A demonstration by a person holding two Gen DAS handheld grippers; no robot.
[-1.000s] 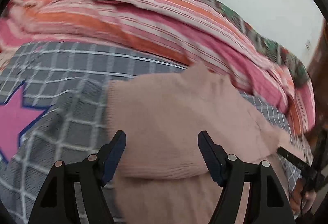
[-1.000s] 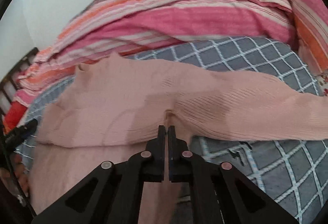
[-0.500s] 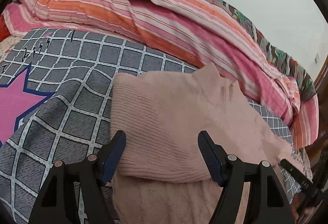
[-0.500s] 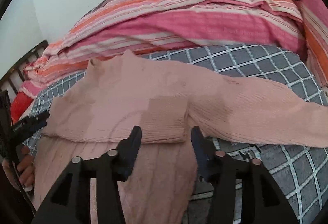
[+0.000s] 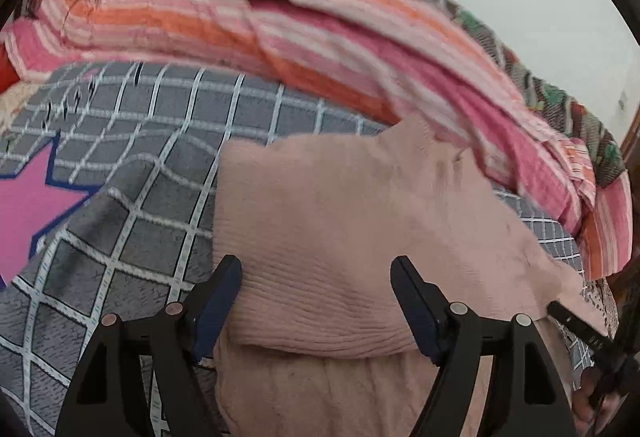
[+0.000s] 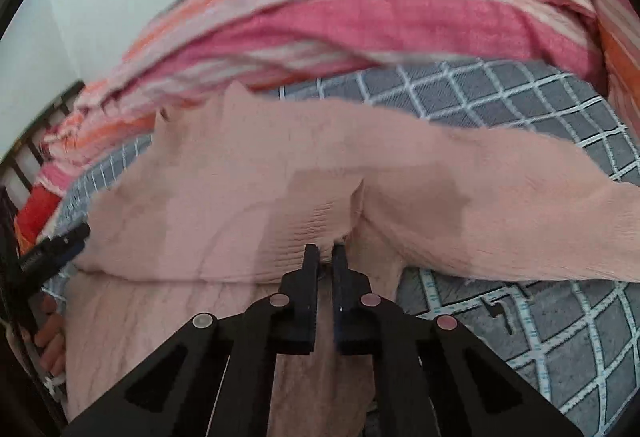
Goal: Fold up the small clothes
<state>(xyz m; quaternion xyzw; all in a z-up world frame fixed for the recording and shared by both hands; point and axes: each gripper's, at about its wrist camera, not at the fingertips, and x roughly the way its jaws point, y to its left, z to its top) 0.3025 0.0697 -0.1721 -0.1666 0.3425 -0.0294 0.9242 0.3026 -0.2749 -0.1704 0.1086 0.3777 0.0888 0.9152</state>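
Fold half done: one sleeve lies across the pale pink ribbed knit sweater (image 5: 360,237) | other sleeve (image 6: 520,213) still spread on the bed | my left tongs (image 5: 316,291) gape wide, empty | my right tongs (image 6: 325,257) nearly closed at the folded edge; I cannot tell if they pinch knit.

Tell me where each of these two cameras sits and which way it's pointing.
Left wrist: rides the left hand-held gripper, looking forward over the folded pale pink knit sweater; its fingers stand wide apart, and the right hand-held gripper's tip shows at lower right.
Right wrist: rides the right hand-held gripper, facing the sweater's spread sleeve; its fingers are nearly together at the sweater's folded edge, and the left hand shows at the left edge.
Shared: the sweater, grey checked bedcover, striped pink-orange blanket.
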